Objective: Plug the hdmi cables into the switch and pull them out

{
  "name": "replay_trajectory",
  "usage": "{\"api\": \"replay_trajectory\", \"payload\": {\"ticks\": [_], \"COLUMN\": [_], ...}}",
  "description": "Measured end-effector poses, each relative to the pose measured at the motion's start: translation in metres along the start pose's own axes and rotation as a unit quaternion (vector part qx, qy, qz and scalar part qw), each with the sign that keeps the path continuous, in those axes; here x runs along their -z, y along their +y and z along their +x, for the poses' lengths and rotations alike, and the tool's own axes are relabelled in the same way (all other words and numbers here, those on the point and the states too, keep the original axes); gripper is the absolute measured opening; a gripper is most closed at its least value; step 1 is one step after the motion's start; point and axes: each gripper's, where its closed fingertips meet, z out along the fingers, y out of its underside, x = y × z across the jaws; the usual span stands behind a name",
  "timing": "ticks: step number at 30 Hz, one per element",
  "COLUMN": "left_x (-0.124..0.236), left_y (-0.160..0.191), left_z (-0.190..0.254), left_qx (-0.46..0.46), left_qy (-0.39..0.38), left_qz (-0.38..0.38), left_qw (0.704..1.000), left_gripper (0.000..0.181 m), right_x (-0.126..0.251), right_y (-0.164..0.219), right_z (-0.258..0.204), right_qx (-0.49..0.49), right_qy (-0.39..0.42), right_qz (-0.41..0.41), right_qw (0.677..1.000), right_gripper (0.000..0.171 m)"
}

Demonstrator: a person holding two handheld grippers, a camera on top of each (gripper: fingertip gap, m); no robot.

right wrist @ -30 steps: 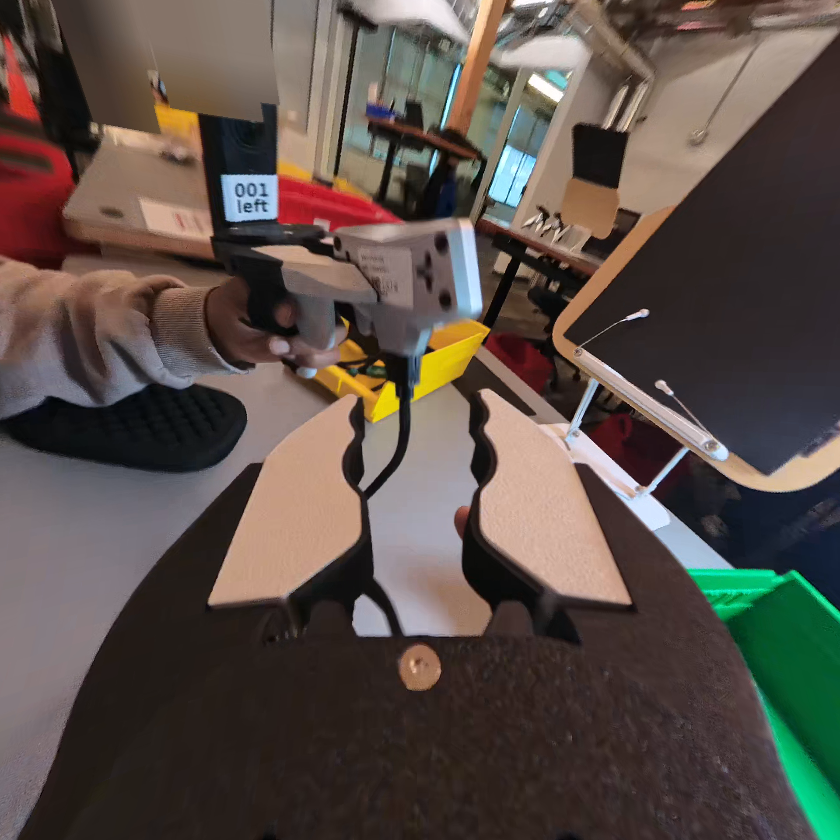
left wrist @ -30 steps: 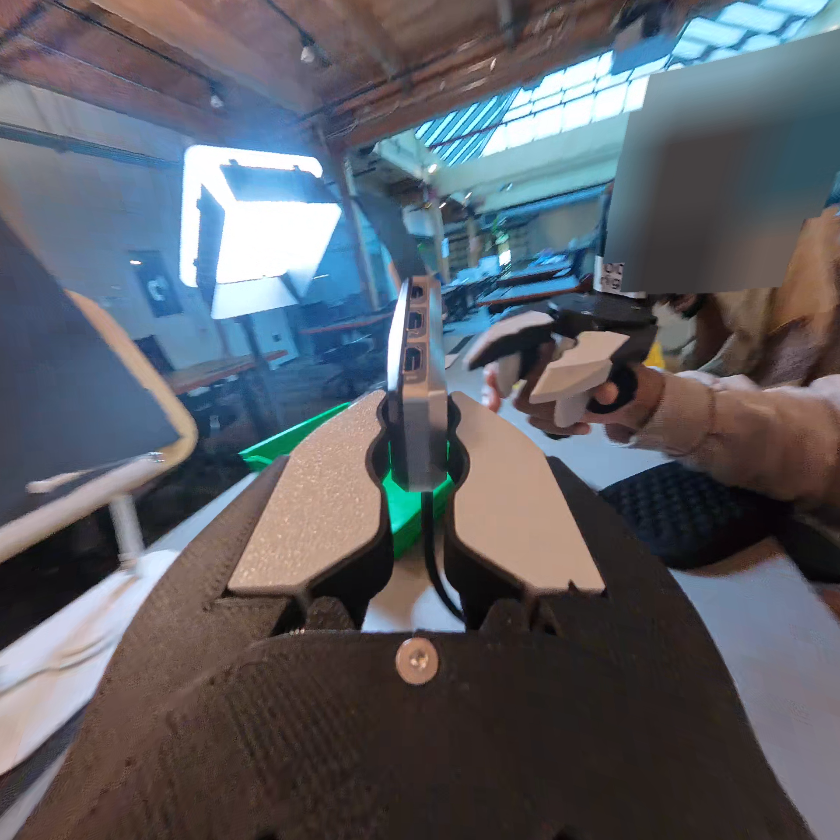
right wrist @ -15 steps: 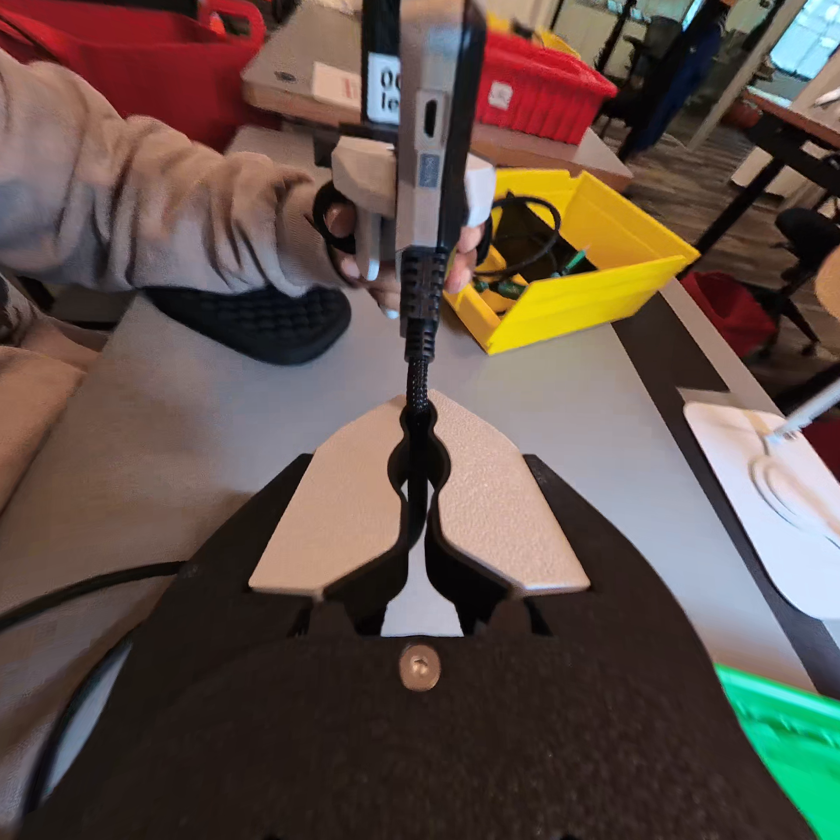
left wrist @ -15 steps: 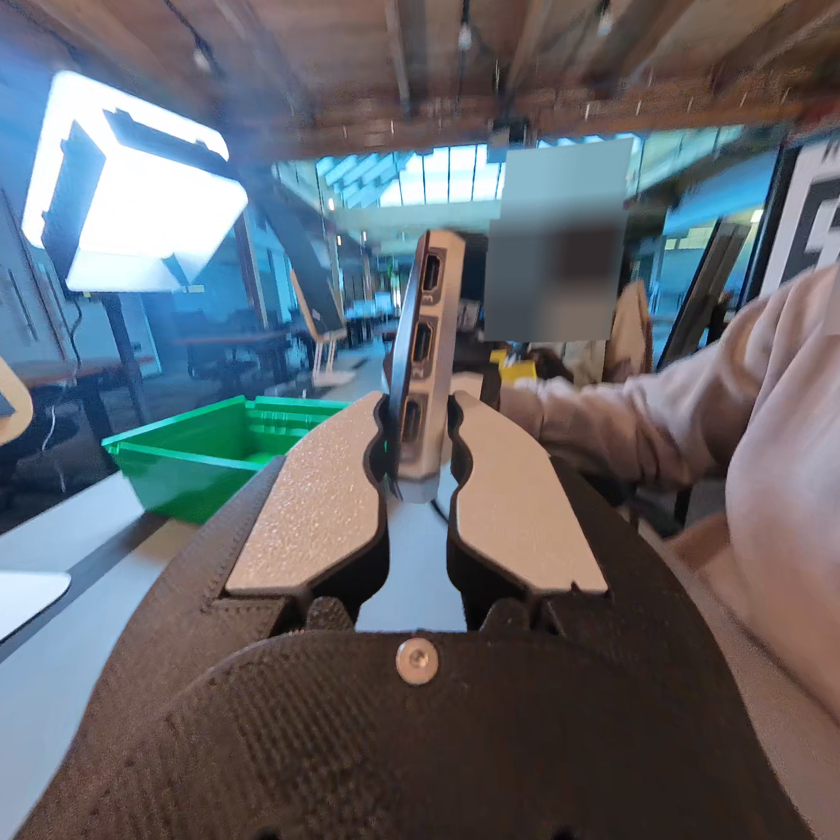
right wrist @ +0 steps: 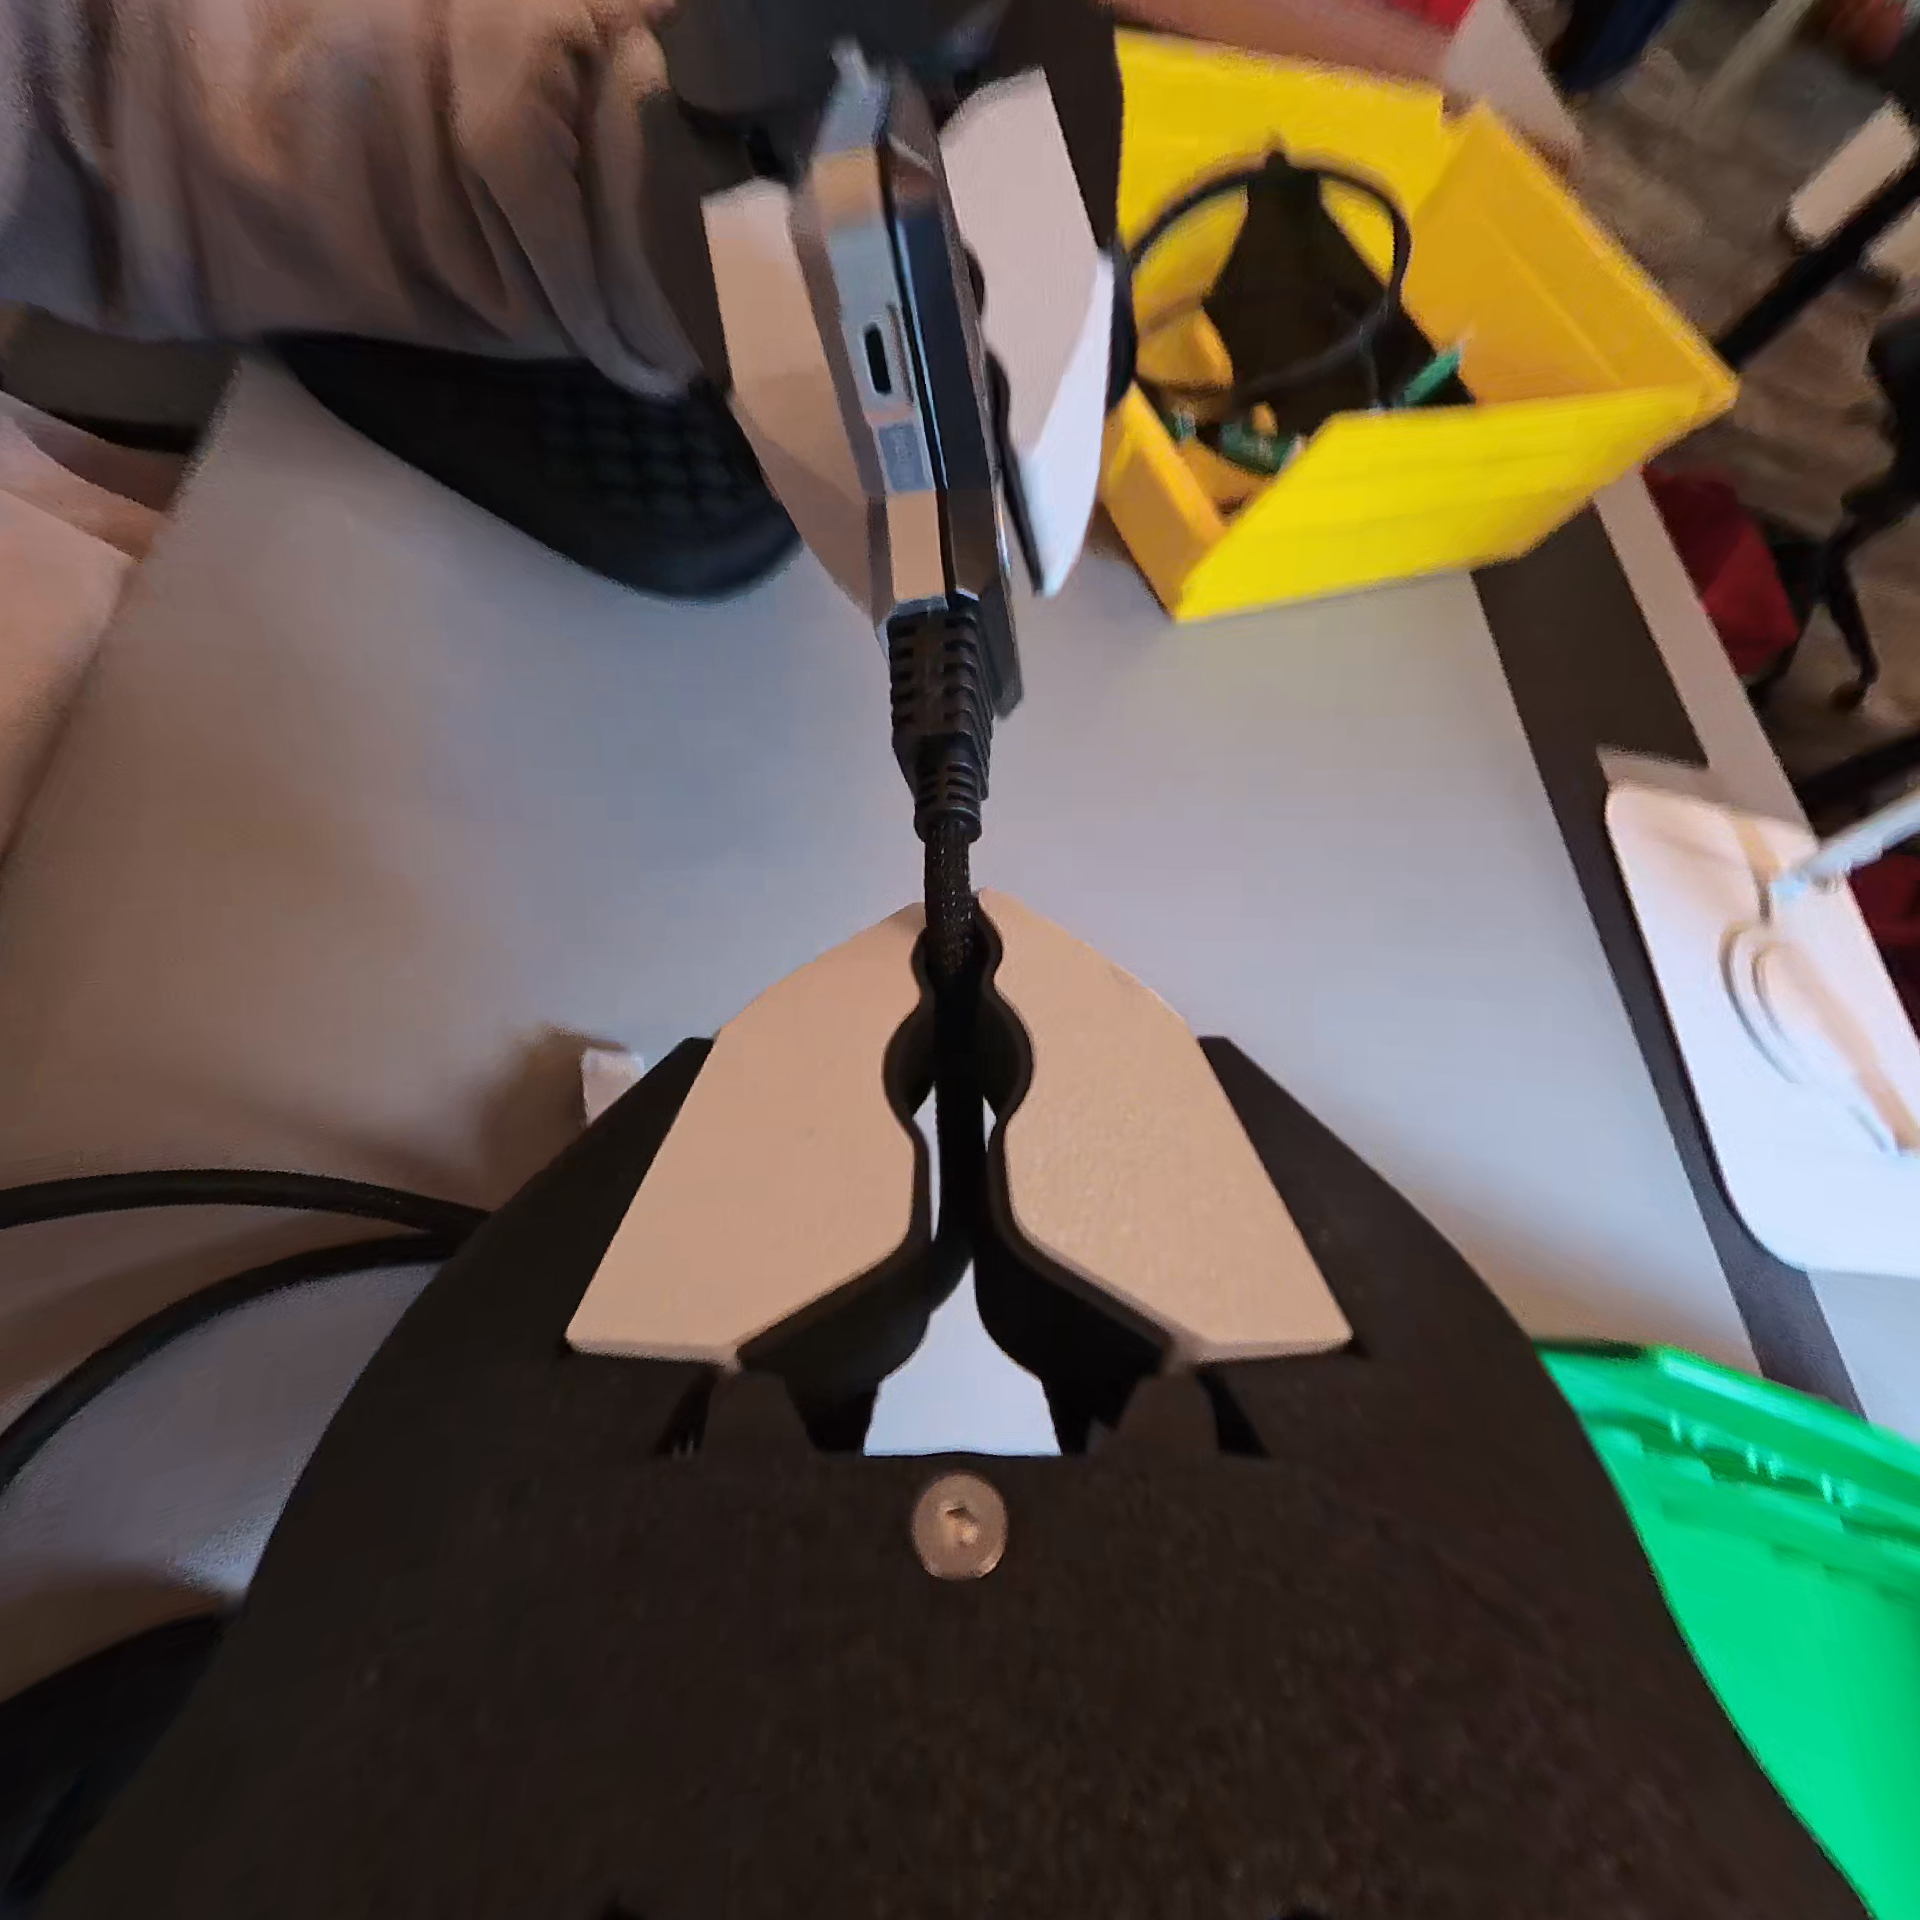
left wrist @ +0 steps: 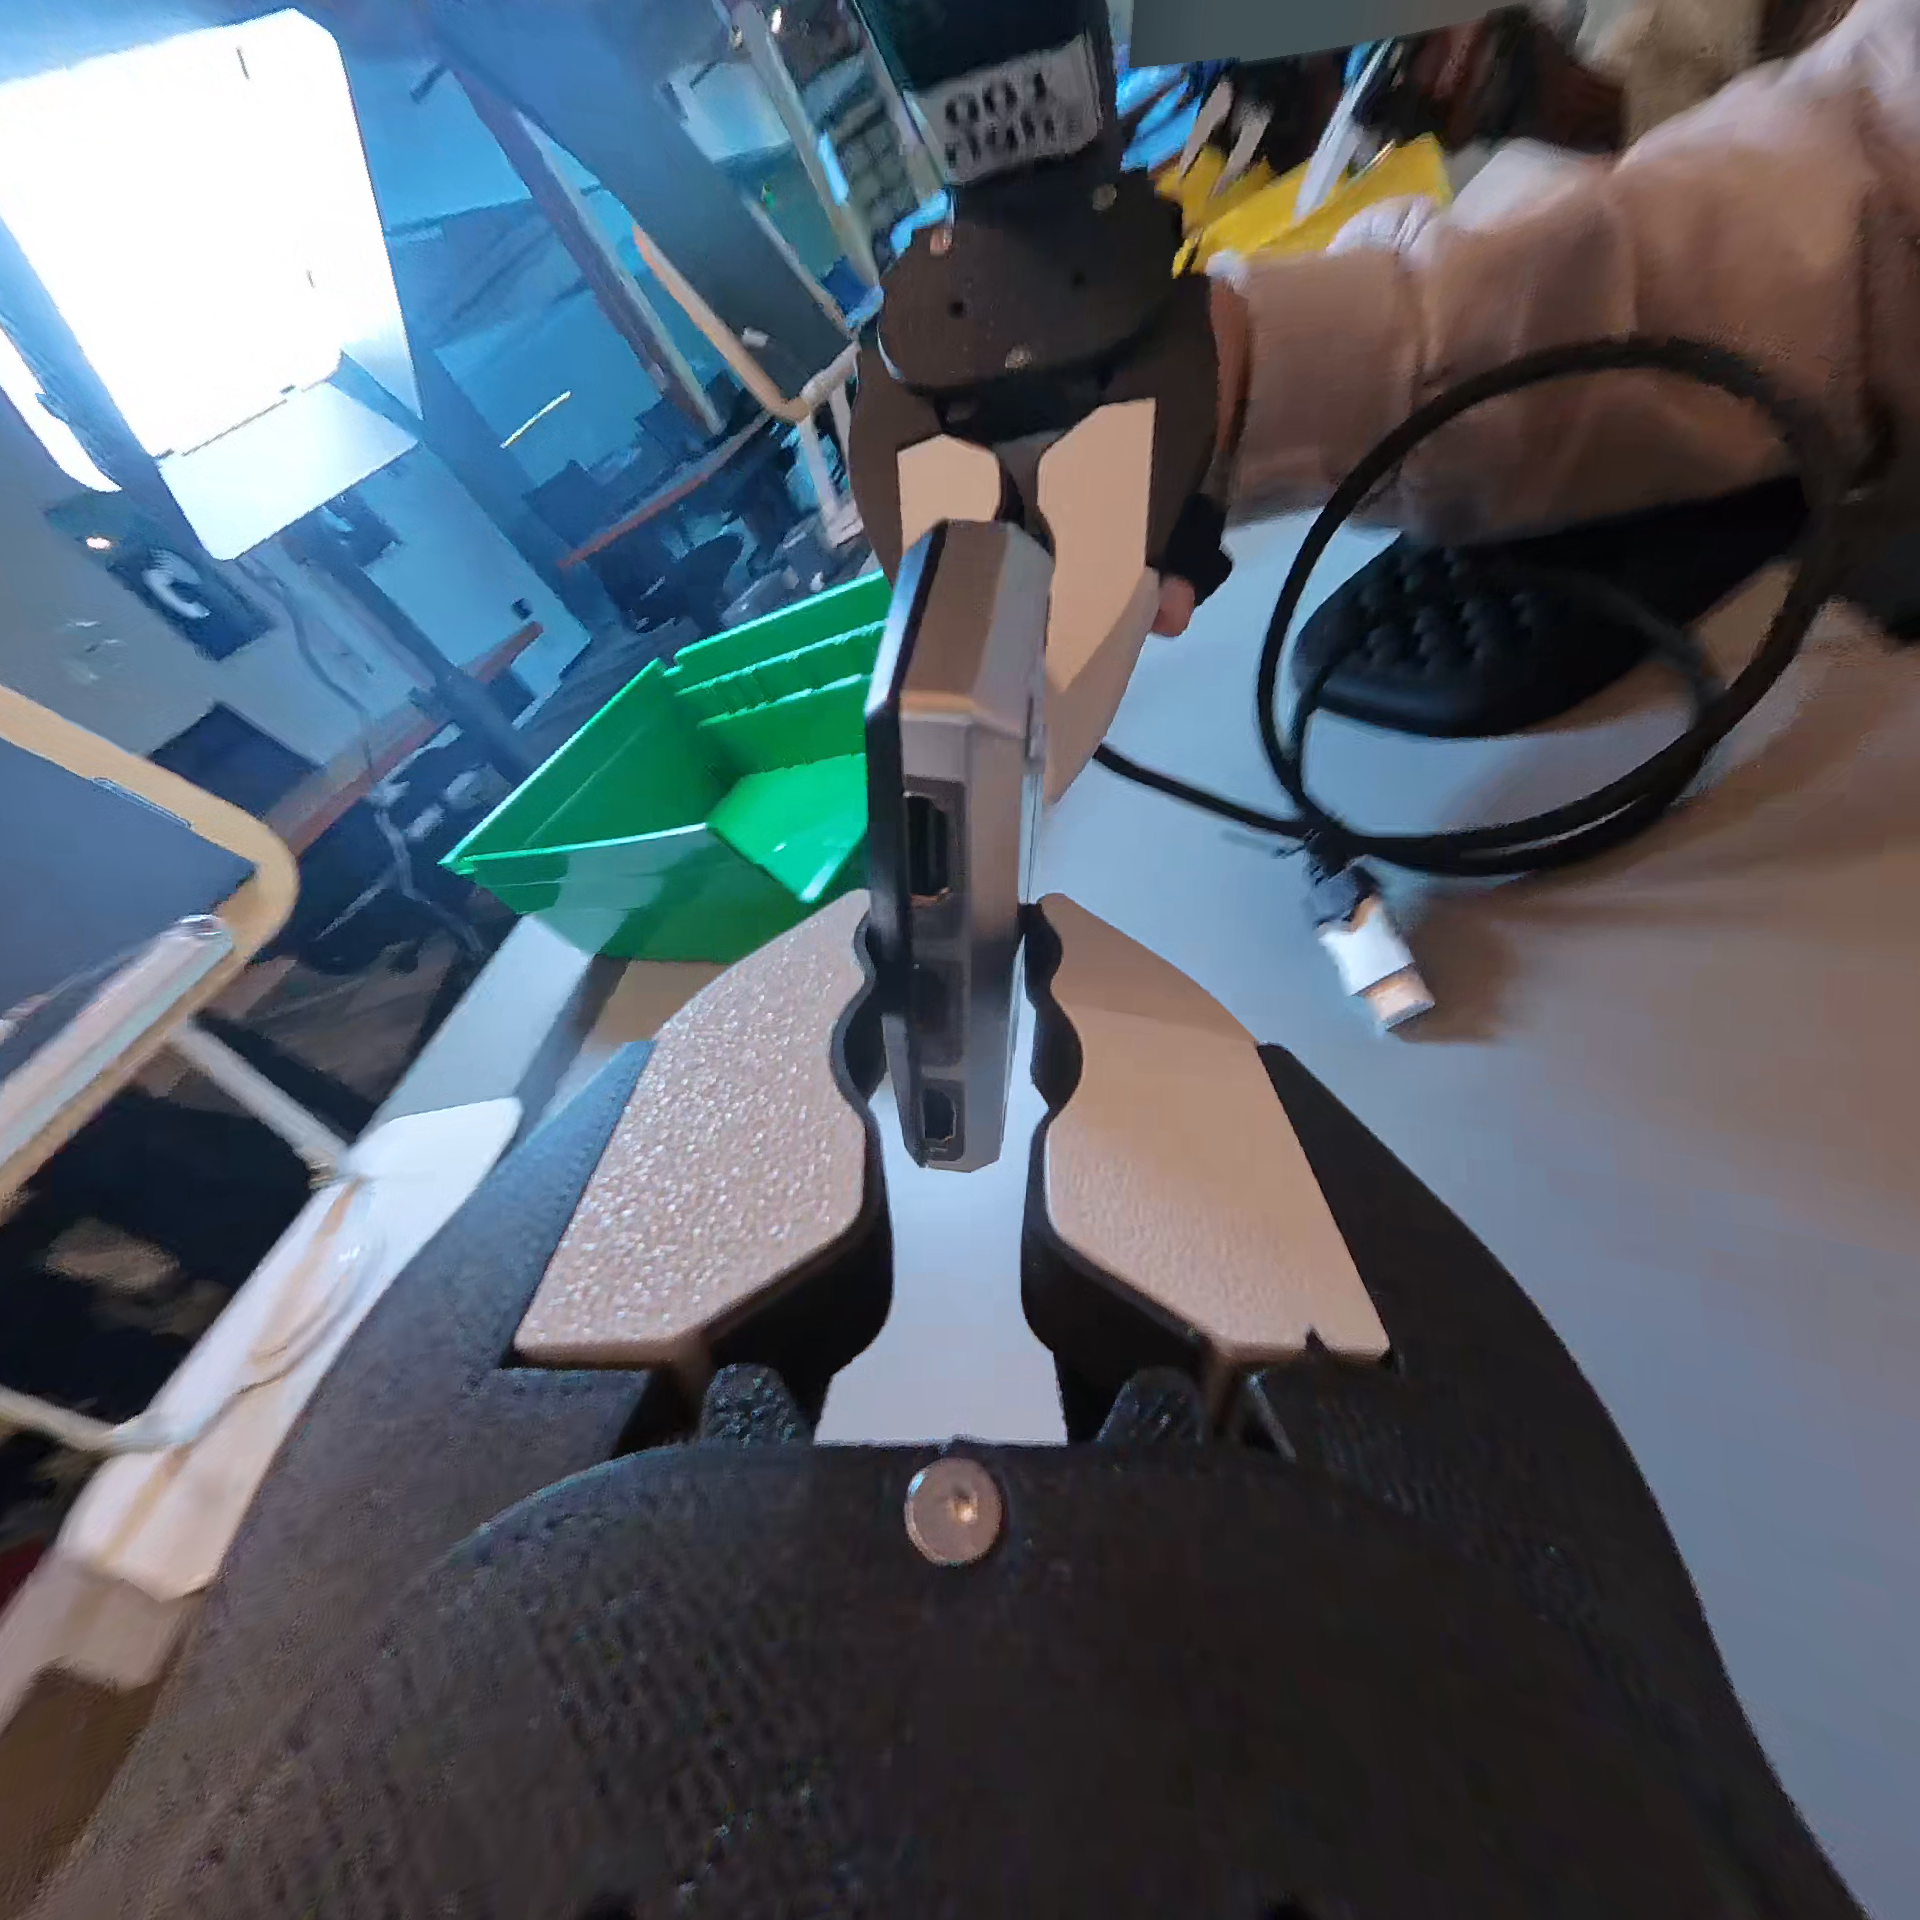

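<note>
My left gripper is shut on a silver HDMI switch and holds it on edge above the grey table, with its empty ports facing the camera. The switch also shows in the right wrist view, between the left gripper's white fingers. My right gripper is shut on a black braided cable just below its ribbed collar, which enters the switch's end. In the left wrist view the right gripper sits just beyond the switch. The cable's loop and white-tipped plug lie on the table.
A green bin stands at the table's edge and shows in the right wrist view. A yellow bin of parts is behind the switch. A black padded rest lies under a person's sleeve. A white stand base is at the right. Some 6 centimetres of space lies between my two pairs of fingers.
My right gripper, open a second ago, has shut on the cable below the switch. My left gripper has swung round with the switch, bringing the right gripper and the cable loop into its view.
</note>
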Motion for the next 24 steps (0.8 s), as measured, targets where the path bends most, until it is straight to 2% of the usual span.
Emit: {"api": "replay_trajectory", "payload": {"ticks": [3,5,8,11,13,24], "left_x": [0.008,0.008,0.006,0.001,-0.001,-0.006], "left_y": [-0.017,-0.021,-0.025,-0.023,-0.021,-0.001], "left_z": [0.008,0.012,0.017,0.024,0.027,0.026], "left_qx": [0.101,0.131,0.157,0.157,0.155,0.150], "left_qy": [0.039,0.055,0.074,0.086,0.088,0.086], "left_qz": [0.083,0.103,0.120,0.114,0.111,0.062], "left_qw": [0.991,0.984,0.977,0.977,0.978,0.983], "left_gripper": [0.022,0.022,0.022,0.022,0.022,0.022], "right_x": [0.010,0.013,0.002,-0.008,-0.012,-0.024], "right_y": [-0.034,-0.045,-0.045,-0.047,-0.044,-0.028], "right_z": [-0.010,-0.011,-0.013,-0.018,-0.025,-0.019], "right_qx": [-0.003,-0.002,0.031,0.050,0.062,0.066], "right_qy": [-0.033,-0.031,-0.004,0.002,-0.013,0.006], "right_qz": [0.127,0.156,0.138,0.125,0.110,0.076], "right_qw": [0.991,0.987,0.990,0.991,0.992,0.995], "right_gripper": [0.009,0.020,0.030,0.032,0.024,0.023]}}
